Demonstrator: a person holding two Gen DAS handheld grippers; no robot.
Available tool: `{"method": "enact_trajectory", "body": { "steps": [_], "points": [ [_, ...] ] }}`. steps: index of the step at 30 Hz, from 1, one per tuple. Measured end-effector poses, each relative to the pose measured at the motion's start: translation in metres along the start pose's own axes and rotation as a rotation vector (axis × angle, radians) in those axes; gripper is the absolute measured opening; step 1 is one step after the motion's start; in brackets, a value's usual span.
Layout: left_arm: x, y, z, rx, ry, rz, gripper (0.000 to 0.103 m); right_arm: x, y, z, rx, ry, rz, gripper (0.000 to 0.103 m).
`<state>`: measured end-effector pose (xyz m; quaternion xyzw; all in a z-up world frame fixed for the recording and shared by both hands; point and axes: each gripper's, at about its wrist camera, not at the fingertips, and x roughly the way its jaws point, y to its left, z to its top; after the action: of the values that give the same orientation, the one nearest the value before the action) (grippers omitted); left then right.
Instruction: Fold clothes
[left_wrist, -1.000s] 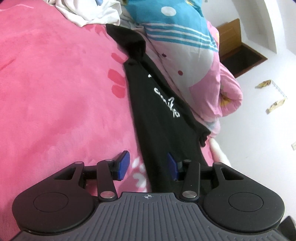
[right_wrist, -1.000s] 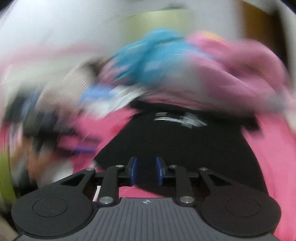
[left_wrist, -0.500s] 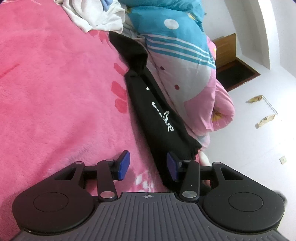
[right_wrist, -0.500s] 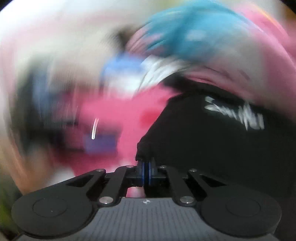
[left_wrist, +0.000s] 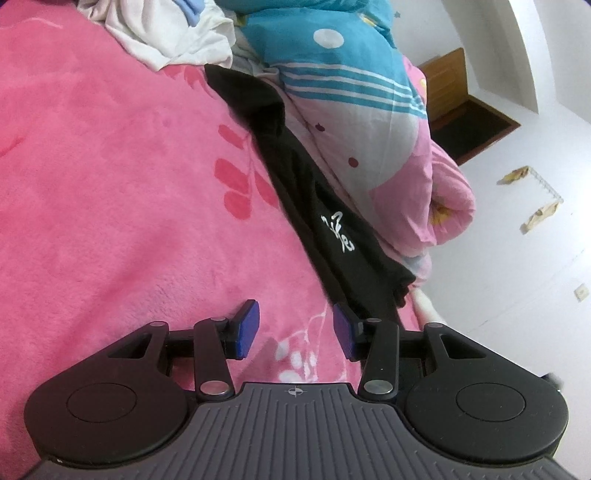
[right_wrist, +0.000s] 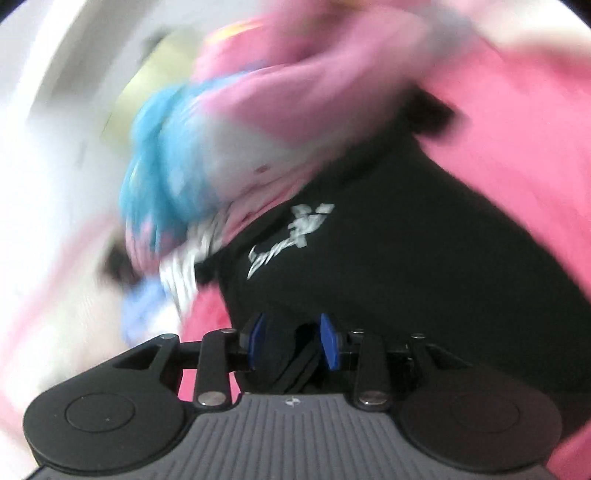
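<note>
Garment: your black cotton top with white script (left_wrist: 332, 221) lies in a narrow fold on the pink fleece bed cover (left_wrist: 110, 184), centre-right of frame.
Left hand-held gripper (left_wrist: 295, 330): released, empty over the cover.
Right hand-held gripper (right_wrist: 293, 341): jaws just opening, black cloth between them, letting the fold settle.

The right wrist view is smeared by motion: the blue and pink quilt (right_wrist: 192, 155) and the heap at the left edge are reduced to streaks, and the white print on the black garment (right_wrist: 388, 258) cannot be read. Whether the blue pads (right_wrist: 330, 347) of the right gripper (right_wrist: 293, 345) press the black cloth between them cannot be told. In the left wrist view the white clothes (left_wrist: 173, 40) are cut off by the top edge, and the garment's near end is hidden behind one finger (left_wrist: 380, 354) of the left gripper (left_wrist: 295, 334).
</note>
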<state>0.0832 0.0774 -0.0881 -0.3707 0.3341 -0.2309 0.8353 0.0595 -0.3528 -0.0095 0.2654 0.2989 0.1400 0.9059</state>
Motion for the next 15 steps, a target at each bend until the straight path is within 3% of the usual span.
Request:
{"method": "enact_trajectory", "body": {
  "steps": [3,6,9,11,12,15],
  "points": [
    [0.001,-0.002,-0.001,0.019,-0.002,0.011,0.044,0.022,0.060,-0.015,-0.420,0.056,-0.061,0.036],
    [0.001,-0.003,-0.002,0.033,-0.001,0.018,0.044,0.051,0.091,-0.037,-0.651,0.102,-0.090,0.035],
    [0.001,-0.004,-0.002,0.039,0.000,0.019,0.044,0.069,0.097,-0.045,-0.721,0.137,-0.122,0.030],
    [0.001,-0.003,-0.002,0.036,0.000,0.016,0.044,0.075,0.091,-0.041,-0.683,0.161,-0.135,0.010],
    [0.001,-0.003,-0.002,0.028,0.000,0.010,0.044,0.075,0.088,-0.037,-0.655,0.161,-0.131,0.007],
    [-0.003,0.003,0.000,-0.028,0.012,-0.031,0.044,0.057,0.092,-0.030,-0.551,0.162,-0.026,0.006]
  ]
}}
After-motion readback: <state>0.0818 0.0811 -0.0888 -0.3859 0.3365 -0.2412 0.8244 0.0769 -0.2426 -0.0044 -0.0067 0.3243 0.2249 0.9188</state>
